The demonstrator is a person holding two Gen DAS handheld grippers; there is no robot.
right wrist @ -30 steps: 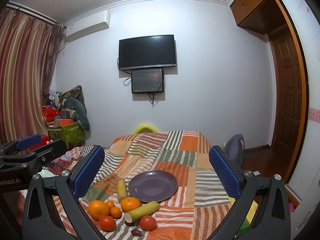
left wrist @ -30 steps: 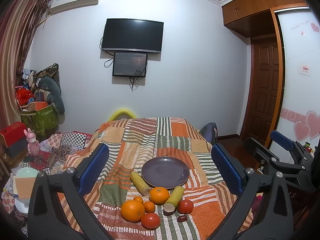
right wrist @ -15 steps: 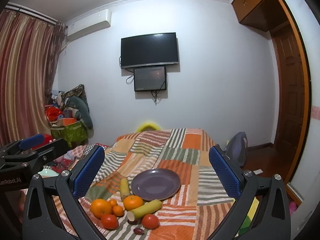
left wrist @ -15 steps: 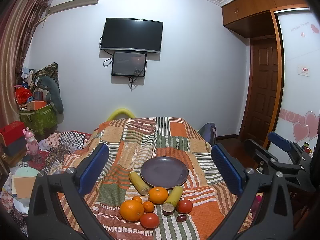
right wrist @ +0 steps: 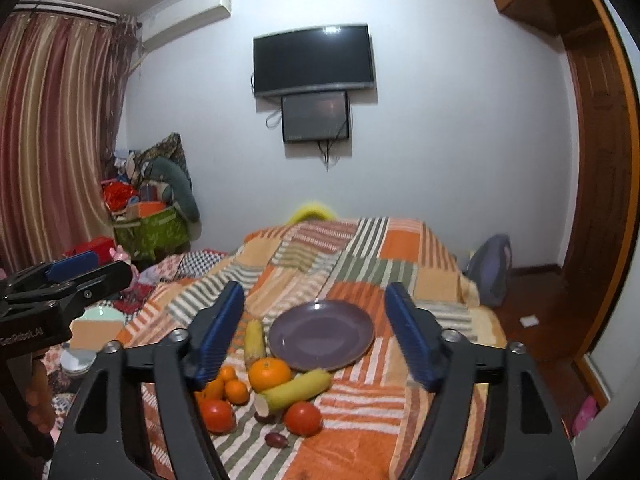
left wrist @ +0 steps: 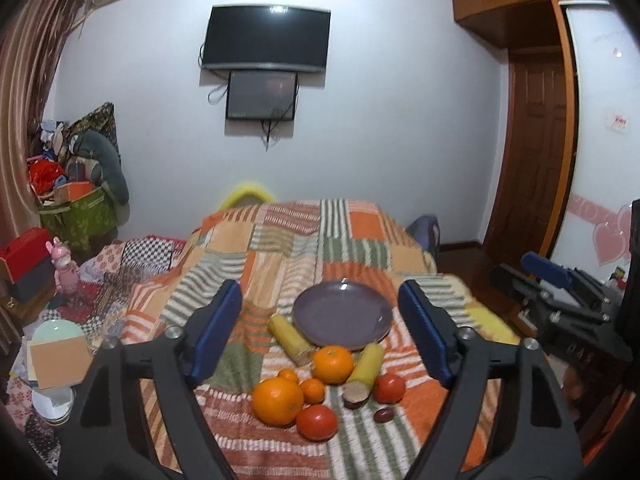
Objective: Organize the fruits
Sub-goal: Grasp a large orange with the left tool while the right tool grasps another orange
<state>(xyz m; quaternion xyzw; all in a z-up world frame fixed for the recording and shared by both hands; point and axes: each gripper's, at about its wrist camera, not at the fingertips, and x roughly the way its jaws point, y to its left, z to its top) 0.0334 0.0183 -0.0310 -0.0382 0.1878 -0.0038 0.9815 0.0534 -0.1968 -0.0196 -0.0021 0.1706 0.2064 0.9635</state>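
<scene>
Opening approach, nothing picked up yet.

Left gripper and right gripper both spread wide and empty, hovering short of the fruit. Bare purple plate straight ahead between the fingers; large orange, tomato and the other pieces clustered on the striped blanket just nearer than the plate. Probably next: lower over one fruit, close, carry forward to the plate.
</scene>
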